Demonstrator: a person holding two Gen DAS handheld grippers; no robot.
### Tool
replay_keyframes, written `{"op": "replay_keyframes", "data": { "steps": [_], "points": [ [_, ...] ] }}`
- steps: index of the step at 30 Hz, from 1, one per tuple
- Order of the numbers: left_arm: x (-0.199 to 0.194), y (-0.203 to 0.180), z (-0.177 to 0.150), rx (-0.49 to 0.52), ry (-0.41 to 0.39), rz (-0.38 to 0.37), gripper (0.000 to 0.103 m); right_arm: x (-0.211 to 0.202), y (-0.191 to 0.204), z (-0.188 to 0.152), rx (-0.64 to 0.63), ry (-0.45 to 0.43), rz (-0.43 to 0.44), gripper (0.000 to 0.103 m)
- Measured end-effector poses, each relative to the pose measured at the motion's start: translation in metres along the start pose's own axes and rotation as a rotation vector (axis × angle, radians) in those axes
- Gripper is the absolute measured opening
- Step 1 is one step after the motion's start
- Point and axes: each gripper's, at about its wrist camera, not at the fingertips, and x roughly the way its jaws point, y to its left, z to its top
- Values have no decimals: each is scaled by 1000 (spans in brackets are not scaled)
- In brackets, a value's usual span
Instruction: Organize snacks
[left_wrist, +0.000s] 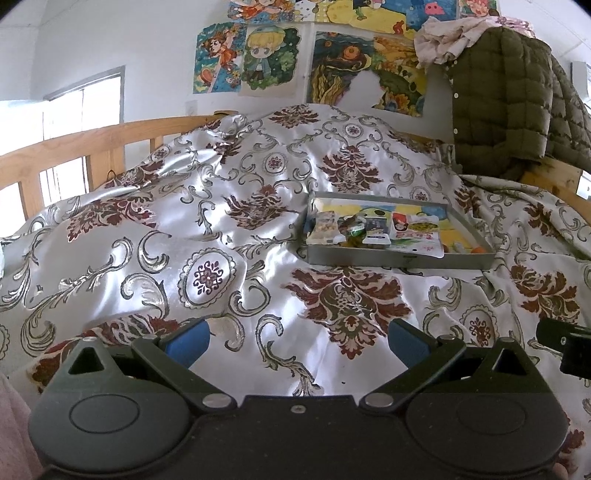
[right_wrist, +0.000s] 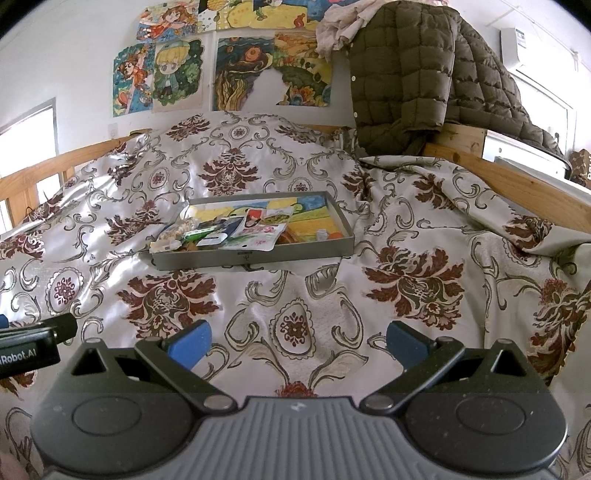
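Patterned bedspread (right_wrist: 295, 177), grey tray (right_wrist: 255, 256) of mixed snack packets (right_wrist: 258, 230), both grippers' fingers (left_wrist: 188, 338) spread, empty.

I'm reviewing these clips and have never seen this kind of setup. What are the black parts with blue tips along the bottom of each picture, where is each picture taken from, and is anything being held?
There is no robot arm here. A person holds two hand-held grippers, each with a fisheye camera looking forward along its two fingers. One picture comes from the left gripper, the other from the right gripper. The black parts are the gripper bodies, and the blue tips are the finger pads. Both grippers are open and hold nothing. Ahead lies a bed covered with a patterned bedspread. On it sits a shallow grey tray with several snack packets lying in it. An olive padded jacket hangs at the far right, and colourful drawings are on the wall.
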Motion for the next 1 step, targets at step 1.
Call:
{"op": "replay_keyframes", "data": {
  "steps": [1],
  "points": [
    [0,-1,0,0,2,2,102,0,0,-1,-1,1,0,103]
  ]
}}
